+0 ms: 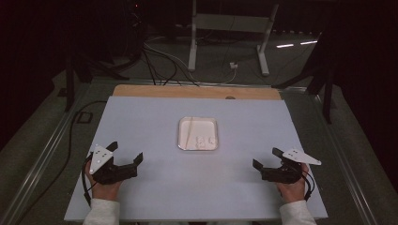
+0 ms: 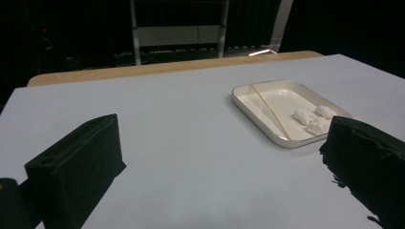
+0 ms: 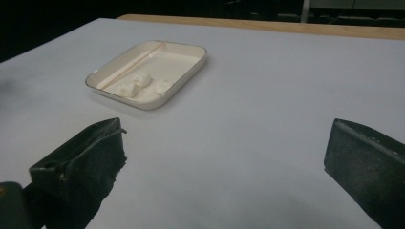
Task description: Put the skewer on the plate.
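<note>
A white rectangular tray point(image 1: 183, 123) point(image 2: 248, 106) point(image 3: 191, 67) lies near the middle of the pale table. Inside it are a thin wooden stick point(image 2: 270, 111) point(image 3: 131, 64) and several small white lumps point(image 1: 205, 141) point(image 2: 314, 119) point(image 3: 138, 84). My left gripper point(image 1: 125, 153) point(image 2: 224, 157) rests open at the near left of the table, jaws wide apart with nothing between them. My right gripper point(image 1: 267, 158) point(image 3: 224, 157) rests open at the near right, also with nothing between its jaws. Both point toward the tray and stand well short of it.
The table's pale cover point(image 1: 155, 183) ends at a wooden strip point(image 1: 197, 92) along the far edge. Beyond it, cables point(image 1: 164, 65) and a white stand point(image 1: 227, 28) sit on the dark floor. A cable point(image 1: 70, 136) runs along the table's left side.
</note>
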Motion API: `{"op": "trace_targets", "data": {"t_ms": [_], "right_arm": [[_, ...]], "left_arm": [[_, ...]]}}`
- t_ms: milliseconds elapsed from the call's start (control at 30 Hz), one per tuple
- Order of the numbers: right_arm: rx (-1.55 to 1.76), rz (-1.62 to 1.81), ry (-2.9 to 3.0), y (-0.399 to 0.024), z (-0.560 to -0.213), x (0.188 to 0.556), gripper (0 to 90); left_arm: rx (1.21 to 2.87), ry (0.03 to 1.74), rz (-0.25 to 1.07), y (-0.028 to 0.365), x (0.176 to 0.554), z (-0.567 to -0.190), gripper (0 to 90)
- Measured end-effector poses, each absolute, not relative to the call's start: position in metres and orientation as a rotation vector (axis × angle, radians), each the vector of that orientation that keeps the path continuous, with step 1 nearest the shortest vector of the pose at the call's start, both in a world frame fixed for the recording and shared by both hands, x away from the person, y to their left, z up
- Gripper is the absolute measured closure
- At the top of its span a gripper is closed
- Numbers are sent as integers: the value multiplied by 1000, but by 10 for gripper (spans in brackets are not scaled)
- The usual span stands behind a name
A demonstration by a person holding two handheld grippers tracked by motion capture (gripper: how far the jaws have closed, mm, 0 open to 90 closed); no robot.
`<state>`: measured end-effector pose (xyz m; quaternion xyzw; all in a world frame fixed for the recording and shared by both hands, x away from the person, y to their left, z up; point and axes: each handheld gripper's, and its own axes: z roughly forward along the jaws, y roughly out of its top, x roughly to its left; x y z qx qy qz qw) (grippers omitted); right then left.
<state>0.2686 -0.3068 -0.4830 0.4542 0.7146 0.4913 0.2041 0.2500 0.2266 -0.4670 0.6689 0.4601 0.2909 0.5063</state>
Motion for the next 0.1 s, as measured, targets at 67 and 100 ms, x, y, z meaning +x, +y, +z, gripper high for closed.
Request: {"op": "trace_targets", "data": {"t_ms": [67, 100], "right_arm": [[1267, 1353, 2000, -308, -484, 269, 0], [1261, 1328, 2010, -307, -485, 270, 0]], "left_arm": [[1611, 1116, 707, 228, 250, -467, 7], [1609, 1122, 709, 228, 250, -468, 7]]}}
